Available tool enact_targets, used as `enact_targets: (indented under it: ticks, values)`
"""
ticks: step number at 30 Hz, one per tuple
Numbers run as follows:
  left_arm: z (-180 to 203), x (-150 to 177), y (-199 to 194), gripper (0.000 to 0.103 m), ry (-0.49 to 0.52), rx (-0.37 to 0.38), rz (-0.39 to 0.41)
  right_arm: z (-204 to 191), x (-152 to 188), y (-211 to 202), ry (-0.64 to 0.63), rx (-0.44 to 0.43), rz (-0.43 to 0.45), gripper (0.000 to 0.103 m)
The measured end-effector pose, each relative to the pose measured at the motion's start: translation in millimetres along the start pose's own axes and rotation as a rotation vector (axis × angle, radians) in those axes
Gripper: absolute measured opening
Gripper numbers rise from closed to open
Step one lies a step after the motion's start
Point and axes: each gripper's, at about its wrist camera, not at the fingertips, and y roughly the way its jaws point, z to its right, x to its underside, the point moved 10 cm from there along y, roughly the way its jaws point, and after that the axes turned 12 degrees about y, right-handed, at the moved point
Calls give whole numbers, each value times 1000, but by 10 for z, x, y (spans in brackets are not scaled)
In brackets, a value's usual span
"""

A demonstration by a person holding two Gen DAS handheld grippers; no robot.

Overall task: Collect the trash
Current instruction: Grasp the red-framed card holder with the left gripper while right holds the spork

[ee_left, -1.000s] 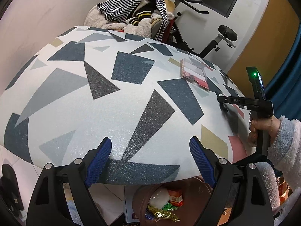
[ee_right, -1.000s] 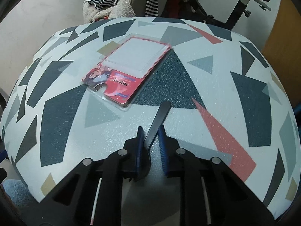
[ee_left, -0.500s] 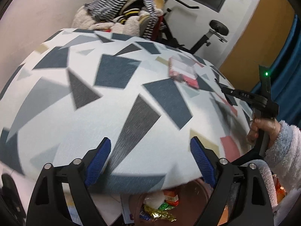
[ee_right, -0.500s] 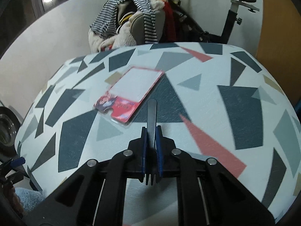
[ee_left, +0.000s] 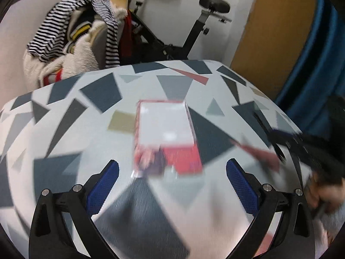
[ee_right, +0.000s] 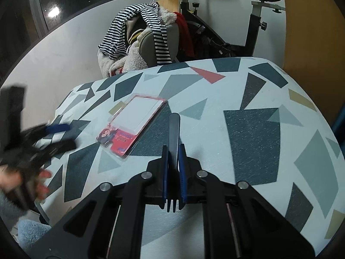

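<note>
**Fork gripped, package lying flat on the table**

The right hand-held gripper [ee_right: 173, 166] is clamped on a black plastic fork [ee_right: 174, 129]. Its blue pads press the fork's neck from both sides, the handle sticks out ahead toward 12 o'clock, and the tines point back toward the camera. The fork is off the table [ee_right: 254, 133], which has a pale top printed with grey, dark blue, red and tan triangles.

The left hand-held gripper [ee_left: 172, 185] stands wide; its jaws have just been opening, and nothing is between them. In the left wrist view, which is blurred, a red and white blister package [ee_left: 166, 138] lies flat on the table just ahead of the open jaws, at 12 o'clock. In the right wrist view the same package [ee_right: 135, 125] lies at about 10 o'clock from the fork, close to it but apart.

In the right wrist view the left hand-held gripper shows as a dark blur at 9 o'clock, held by a hand [ee_right: 32, 183] in a fuzzy sleeve over the table's edge.

Beyond the far edge of the table, at 12 o'clock, stand a chair heaped with striped and fleecy clothes [ee_right: 140, 34] and an exercise bike [ee_right: 254, 28].
</note>
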Motion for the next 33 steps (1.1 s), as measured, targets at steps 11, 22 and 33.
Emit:
enact_targets:
  ticks: [11, 22, 33]
  values:
    - [-249, -446, 930, 97, -25, -52, -122, 417, -130, 18, 54, -2, 10, 13]
    - [-323, -394, 1157, 94, -25, -104, -210, 448, -58, 42, 53, -4, 2, 13]
    - [-151, -65, 502, 94, -23, -66, -145, 239, 32, 1, 24, -21, -16, 13]
